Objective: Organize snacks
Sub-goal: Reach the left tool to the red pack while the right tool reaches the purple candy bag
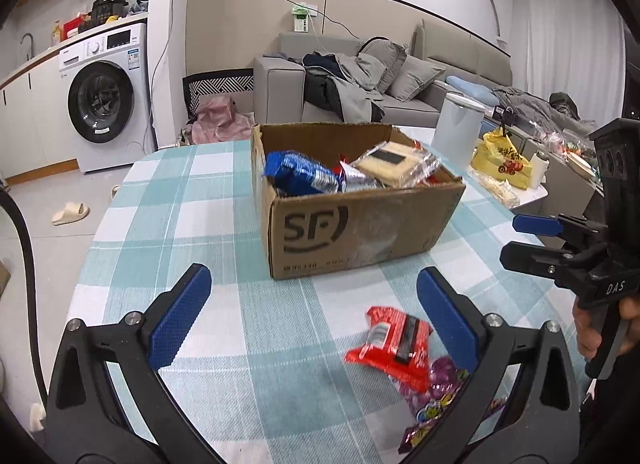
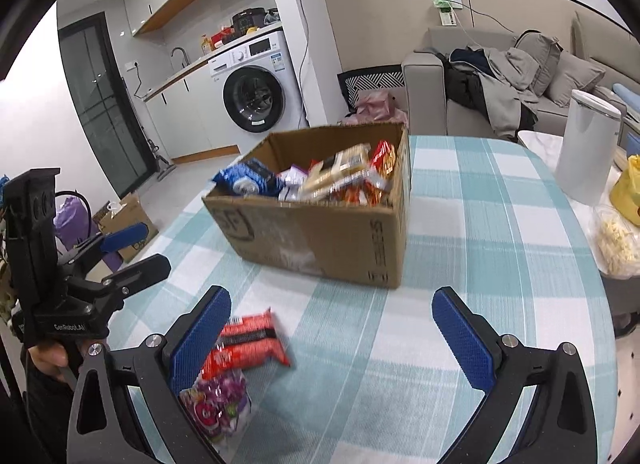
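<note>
A brown cardboard box (image 1: 360, 224) (image 2: 320, 240) stands in the middle of the checked tablecloth, filled with snack packs, among them a blue pack (image 1: 300, 174) (image 2: 248, 178) and a pale cracker pack (image 1: 394, 162) (image 2: 340, 170). In front of the box lie a red snack pack (image 1: 390, 346) (image 2: 248, 342) and a purple candy bag (image 1: 436, 396) (image 2: 218, 404). My left gripper (image 1: 316, 320) is open over the cloth, with the red pack just inside its right finger. My right gripper (image 2: 332, 340) is open too, both loose packs lying by its left finger. Neither one holds anything.
The round table (image 1: 168, 200) (image 2: 480, 224) drops off at its left edge. A white cylinder bin (image 1: 456, 130) (image 2: 588, 144) stands at the far right, with a yellow bag (image 1: 502, 162) (image 2: 630, 188) beside it. A washing machine (image 1: 104, 96) and a sofa (image 1: 400, 76) stand behind.
</note>
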### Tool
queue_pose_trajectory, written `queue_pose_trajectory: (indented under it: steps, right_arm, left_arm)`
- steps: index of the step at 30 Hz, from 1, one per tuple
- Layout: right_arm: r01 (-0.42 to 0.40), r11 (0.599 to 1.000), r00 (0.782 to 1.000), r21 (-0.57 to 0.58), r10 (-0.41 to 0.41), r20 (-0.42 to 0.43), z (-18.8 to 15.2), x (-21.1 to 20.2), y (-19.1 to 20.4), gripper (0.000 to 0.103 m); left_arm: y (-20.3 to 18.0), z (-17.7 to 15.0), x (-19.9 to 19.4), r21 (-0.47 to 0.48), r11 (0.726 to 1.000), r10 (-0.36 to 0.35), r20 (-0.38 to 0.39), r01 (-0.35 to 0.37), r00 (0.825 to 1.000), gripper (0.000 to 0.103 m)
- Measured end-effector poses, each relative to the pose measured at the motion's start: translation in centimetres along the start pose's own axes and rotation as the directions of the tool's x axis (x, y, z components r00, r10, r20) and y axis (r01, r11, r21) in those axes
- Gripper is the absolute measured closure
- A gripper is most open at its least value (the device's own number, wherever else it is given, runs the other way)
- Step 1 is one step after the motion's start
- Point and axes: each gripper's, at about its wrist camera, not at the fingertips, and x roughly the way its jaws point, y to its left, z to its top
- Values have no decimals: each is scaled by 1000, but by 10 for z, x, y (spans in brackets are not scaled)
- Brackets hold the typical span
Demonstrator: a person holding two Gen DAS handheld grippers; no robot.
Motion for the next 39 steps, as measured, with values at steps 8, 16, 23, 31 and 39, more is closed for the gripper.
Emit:
queue_pose_trajectory:
  steps: [8, 16, 23, 31, 39]
  right_arm:
    - [-54, 998, 997, 28, 55, -58, -26, 0, 9, 0]
    - [-91, 996, 987, 3, 91, -131, -46, 13, 25, 0]
    - [-131, 991, 972, -7, 127, -199, -60, 28, 36, 1]
    - [-171, 985, 959, -17, 162, -232, -66, 37, 45, 1]
    - [-227, 973, 943, -47, 207, -261, -71, 43, 60, 4]
  left_arm:
    - [-4, -24, -3, 7, 1000, 3, -34, -3, 999, 0]
    - [-5, -37, -13, 4, 1000, 24, -33, -23, 999, 0]
    - [-5, -41, -9, 9, 1000, 13, -60, -13, 998, 0]
    - [-7, -45, -2, 9, 1000, 14, -77, -13, 997, 0]
    - [-3, -47, 4, -11, 1000, 13, -88, -14, 996, 0]
